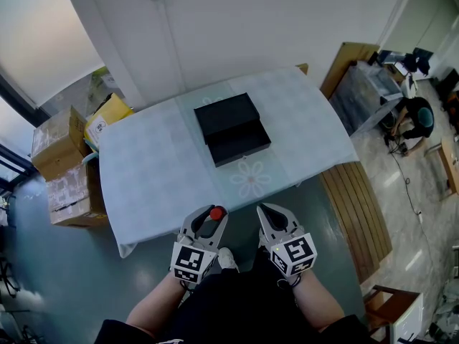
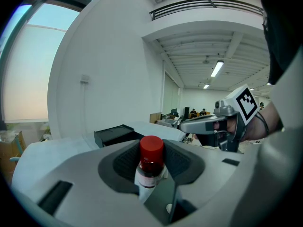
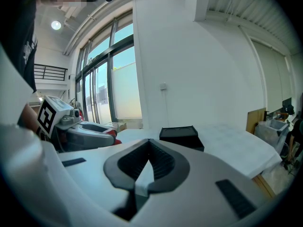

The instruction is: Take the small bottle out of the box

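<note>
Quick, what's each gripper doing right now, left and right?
Left gripper: closed on the small bottle.
Right gripper: closed, nothing between its jaws.

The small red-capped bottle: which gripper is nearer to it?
Left. The left gripper has its fingers shut on the small bottle; the right gripper is alongside, apart from it, shut and empty.

The small bottle (image 2: 151, 166) only shows its red cap and upper body; the rest is buried between the left gripper's (image 2: 152, 155) pads. From the head view, the inside of the black box (image 1: 231, 128) can't be made out. The far-off people (image 2: 196, 111) are way too tiny to tell apart.
</note>
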